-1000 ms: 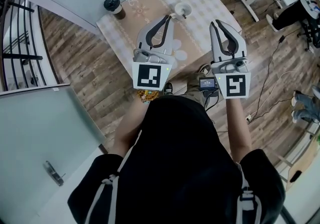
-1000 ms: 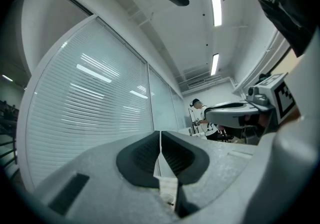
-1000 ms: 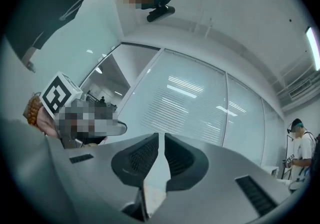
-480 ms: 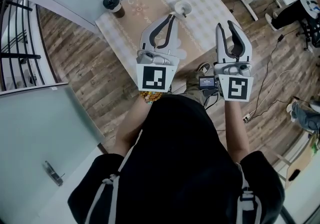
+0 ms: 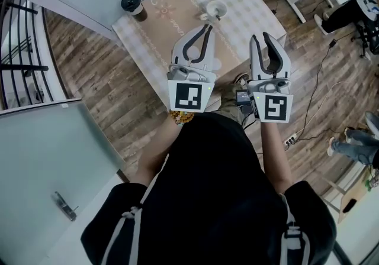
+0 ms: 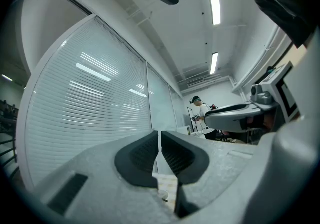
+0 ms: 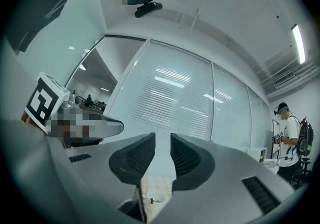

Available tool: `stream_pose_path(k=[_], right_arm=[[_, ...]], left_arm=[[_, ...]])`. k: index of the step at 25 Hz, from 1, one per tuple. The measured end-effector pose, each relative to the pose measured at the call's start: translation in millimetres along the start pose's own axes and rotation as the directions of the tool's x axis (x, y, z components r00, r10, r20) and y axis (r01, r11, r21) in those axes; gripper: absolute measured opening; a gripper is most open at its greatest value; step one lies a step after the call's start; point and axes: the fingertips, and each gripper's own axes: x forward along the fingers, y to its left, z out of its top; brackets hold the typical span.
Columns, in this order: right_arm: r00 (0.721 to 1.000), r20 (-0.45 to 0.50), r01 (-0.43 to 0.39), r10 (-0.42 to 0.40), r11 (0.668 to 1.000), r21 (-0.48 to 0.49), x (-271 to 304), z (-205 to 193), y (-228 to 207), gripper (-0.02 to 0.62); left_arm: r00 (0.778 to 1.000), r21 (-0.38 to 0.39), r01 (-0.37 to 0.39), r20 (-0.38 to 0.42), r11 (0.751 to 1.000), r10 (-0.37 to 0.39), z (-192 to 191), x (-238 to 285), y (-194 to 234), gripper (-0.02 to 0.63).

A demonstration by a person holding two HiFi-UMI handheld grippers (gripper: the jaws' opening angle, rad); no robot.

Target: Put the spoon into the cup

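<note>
A small white cup stands near the far edge of the cloth-covered table. A thin spoon handle sticks out of the cup. My left gripper is held above the table just short of the cup, with its jaws together and nothing between them. My right gripper hovers to the right over the table's near corner, its jaws a narrow gap apart and empty. Both gripper views point mostly up at the room. The cup shows only as a small shape low between the jaws.
A paper coffee cup with a black lid stands on the table's left corner. Wood floor surrounds the table, with cables and a power strip to the right. White desks and a seated person are at the upper right.
Both grippers have drawn a little back toward my body and closer to each other; the left shifted right, the right shifted left. The cup and spoon have not moved.
</note>
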Motion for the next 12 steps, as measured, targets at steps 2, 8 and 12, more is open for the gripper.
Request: stream_pose_path(k=[2, 8, 12], right_arm=[[1.0, -0.019, 0.003, -0.002, 1.0, 0.01, -2, -6, 3, 0.066], [0.998, -0.063, -0.008, 0.008, 1.0, -0.001, -5, -19, 7, 0.038], [0.998, -0.063, -0.016, 0.016, 1.0, -0.009, -9, -24, 7, 0.028]], left_arm=[[1.0, -0.001, 0.008, -0.01, 1.0, -0.008, -5, -2, -5, 0.023], [0.998, -0.029, 0.044, -0.032, 0.999, -0.045, -20, -5, -21, 0.023], [0.998, -0.04, 0.051, -0.037, 0.998, -0.052, -26, -6, -25, 0.023]])
